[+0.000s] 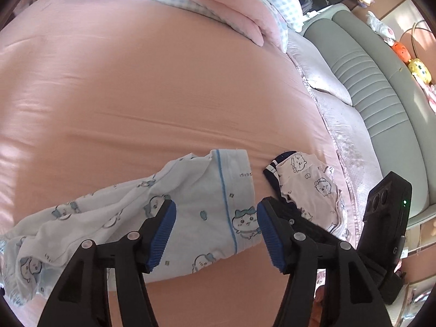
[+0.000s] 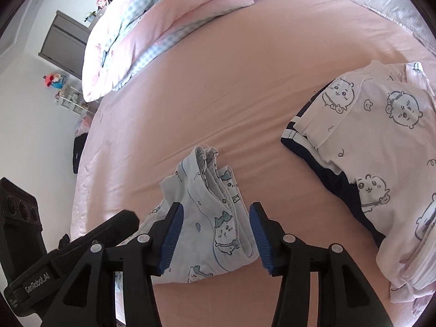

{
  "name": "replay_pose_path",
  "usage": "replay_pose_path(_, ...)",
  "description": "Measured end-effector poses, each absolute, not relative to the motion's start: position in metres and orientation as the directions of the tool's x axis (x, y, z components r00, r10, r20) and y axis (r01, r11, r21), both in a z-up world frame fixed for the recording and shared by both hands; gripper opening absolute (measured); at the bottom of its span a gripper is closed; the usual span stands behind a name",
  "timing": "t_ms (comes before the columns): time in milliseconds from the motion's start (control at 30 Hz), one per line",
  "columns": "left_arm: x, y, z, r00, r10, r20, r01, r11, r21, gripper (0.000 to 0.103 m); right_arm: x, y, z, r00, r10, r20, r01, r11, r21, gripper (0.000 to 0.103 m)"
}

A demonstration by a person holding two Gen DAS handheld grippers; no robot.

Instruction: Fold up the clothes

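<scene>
Both my grippers, left [image 1: 216, 229] and right [image 2: 215, 231], hang open, holding nothing, over the half-folded blue pyjamas [image 1: 190, 207] mid-bed [image 1: 136, 81]; a pink folded pile [image 2: 376, 147] sits near the bed's edge; final folds remain

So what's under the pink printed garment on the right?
A dark navy garment with white stripes lies under the pink garment; only its edge shows. Both rest on the pink sheet. How far the navy one extends underneath is covered.

Pale blue cartoon-print garment [image 1: 207, 207] lies rumpled on the pink bed; folded pink-print clothes [image 2: 381, 141] lie nearby.
</scene>
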State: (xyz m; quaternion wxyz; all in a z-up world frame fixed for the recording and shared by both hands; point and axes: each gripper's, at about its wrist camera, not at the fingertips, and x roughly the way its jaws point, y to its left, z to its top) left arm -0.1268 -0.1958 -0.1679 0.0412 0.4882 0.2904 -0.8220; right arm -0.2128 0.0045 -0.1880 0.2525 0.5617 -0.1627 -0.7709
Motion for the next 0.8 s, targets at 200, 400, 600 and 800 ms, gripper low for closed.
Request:
replay_pose_path(200,-0.081,-0.217,-0.166,-0.505,0.085,-0.859,0.429,-0.839,-0.335,0.059,-0.204,0.001,-0.184,-0.263,-0.562,-0.785,0.216,-0.827,0.52,0.06)
replay_pose_path(400,-0.052,-0.231,-0.168,-0.511,0.111,-0.852,0.474,-0.791,-0.387,0.059,-0.199,-0.006,-0.191,-0.248,-0.572,-0.782,0.18,-0.821,0.542,0.063)
replay_pose_path(600,-0.034,-0.221,-0.159,-0.459,-0.011,-0.889,0.465,-0.855,-0.23,0.06,-0.186,-0.025,-0.181,-0.266,-0.525,-0.808,0.246,-0.848,0.47,0.063)
replay_pose_path(800,-0.019,-0.224,-0.153,-0.449,-0.055,-0.892,0.451,-0.876,-0.173,0.06,-0.161,-0.049,-0.16,-0.321,-0.518,-0.793,0.388,-0.836,0.388,0.068)
